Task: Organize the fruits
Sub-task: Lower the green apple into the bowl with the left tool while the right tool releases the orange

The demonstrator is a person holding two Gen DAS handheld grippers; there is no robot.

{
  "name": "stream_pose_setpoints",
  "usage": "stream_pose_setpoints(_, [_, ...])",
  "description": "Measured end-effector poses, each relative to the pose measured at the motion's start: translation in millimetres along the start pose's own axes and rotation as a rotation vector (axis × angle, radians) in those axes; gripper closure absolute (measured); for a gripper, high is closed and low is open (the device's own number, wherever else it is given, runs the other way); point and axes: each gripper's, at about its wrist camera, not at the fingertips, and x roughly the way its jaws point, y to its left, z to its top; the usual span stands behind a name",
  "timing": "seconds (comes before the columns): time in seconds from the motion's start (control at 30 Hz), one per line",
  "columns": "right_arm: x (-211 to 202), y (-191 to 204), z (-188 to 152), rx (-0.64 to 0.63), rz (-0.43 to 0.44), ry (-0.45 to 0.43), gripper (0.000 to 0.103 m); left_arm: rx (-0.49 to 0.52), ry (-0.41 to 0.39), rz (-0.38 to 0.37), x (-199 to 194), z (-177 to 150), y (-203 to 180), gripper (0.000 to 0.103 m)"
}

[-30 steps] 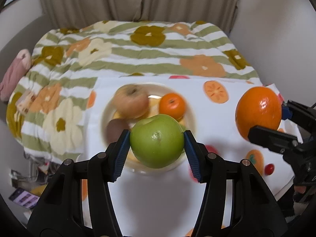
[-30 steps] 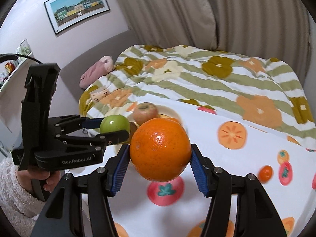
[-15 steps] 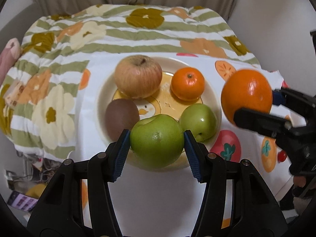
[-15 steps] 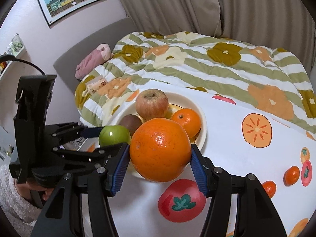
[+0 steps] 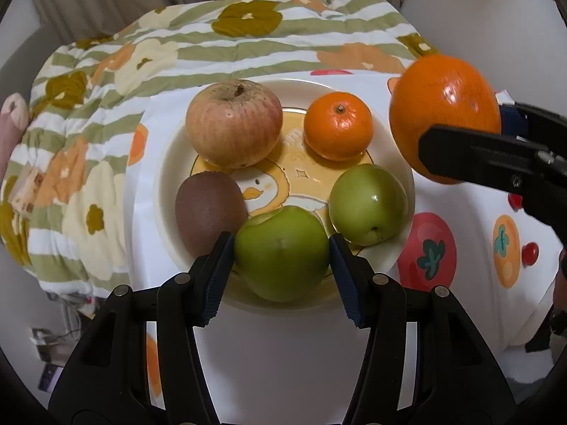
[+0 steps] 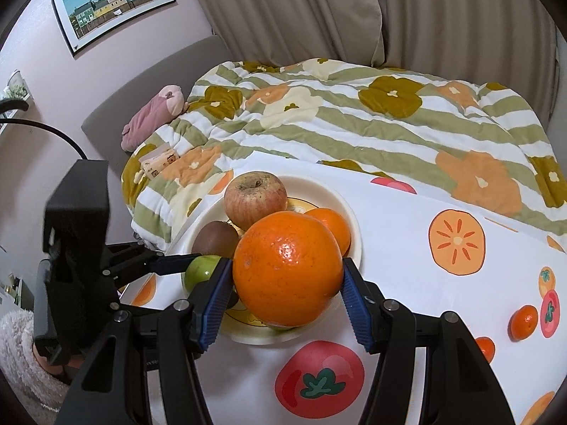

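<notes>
The left gripper [image 5: 281, 253] clamps a green apple [image 5: 281, 253] over the plate's [image 5: 166, 177] near rim, apparently to set it down; the right gripper [image 6: 287, 276] grips a big orange [image 6: 287, 269] at the right edge, likely for the same plate.

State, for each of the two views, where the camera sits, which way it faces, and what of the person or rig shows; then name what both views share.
Left wrist: sits on the left gripper, looks steeply down at the plate; own fingers clamp a green apple; right gripper at right edge.
Right wrist: sits on the right gripper, looks down and across at the bed; own fingers clamp an orange; left gripper and fluffy sleeve at left.
Shared: plate, red apple, kiwi, orange, green apple.
</notes>
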Motion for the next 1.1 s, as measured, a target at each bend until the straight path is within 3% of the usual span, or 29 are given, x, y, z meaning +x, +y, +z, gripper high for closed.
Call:
stream_pose_setpoints(0.07, [-1, 1, 1, -0.004, 0.000, 0.000, 0.047, 0.005, -0.007, -0.003, -3, 1, -1, 0.044])
stream_pose_setpoints(0.1, [-1, 2, 1, -0.005, -0.001, 0.000, 0.047, 0.006, -0.011, -0.002, -4, 2, -1, 0.037])
stream_pose_setpoints(0.13, [-1, 2, 2, -0.006, -0.001, 0.000, 0.047, 0.009, -0.018, 0.006, -6, 3, -2, 0.019])
stream_pose_setpoints(0.2, [-2, 3, 3, -0.010, -0.003, 0.001, 0.047, 0.013, -0.046, 0.030, -14, 3, -2, 0.000])
stream_pose_setpoints(0.57, [-1, 14, 15, -0.030, 0.004, -0.003, 0.047, -0.065, -0.060, 0.072, -40, -15, 33, 0.000])
stream_pose_setpoints(1.1, [65, 41, 22, -0.083, 0.025, 0.092, 0.047, -0.146, -0.068, 0.055, -42, -22, 79, 0.000])
